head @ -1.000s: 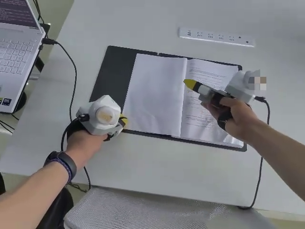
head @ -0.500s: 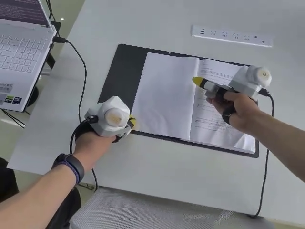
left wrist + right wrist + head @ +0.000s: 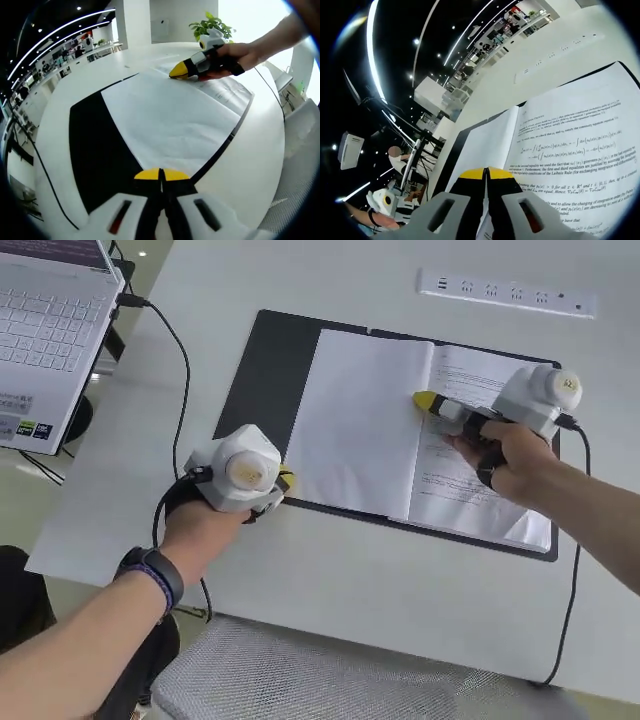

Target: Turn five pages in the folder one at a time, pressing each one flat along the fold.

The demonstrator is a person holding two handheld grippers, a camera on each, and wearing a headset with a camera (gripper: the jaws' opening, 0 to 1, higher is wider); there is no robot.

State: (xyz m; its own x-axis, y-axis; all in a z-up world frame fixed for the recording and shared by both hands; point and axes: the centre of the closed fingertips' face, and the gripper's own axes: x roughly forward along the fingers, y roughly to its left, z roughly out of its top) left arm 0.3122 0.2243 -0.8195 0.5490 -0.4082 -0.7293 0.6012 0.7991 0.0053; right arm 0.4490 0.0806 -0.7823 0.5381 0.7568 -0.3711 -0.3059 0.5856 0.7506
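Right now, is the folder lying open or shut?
Open: the folder lies spread flat on the table, a blank page left of the fold, a printed page right.

Light: bright, even, overhead. Shadows: soft, faint around the folder. Glare: blown-out window beyond folder, left gripper view. Distortion: fisheye bending at gripper-view edges. Focus: sharp.

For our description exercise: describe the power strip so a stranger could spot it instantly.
Start at the white workbench and find the open black folder. Beyond its far edge lies the power strip, a long white bar with a row of sockets, the only slim bar there.
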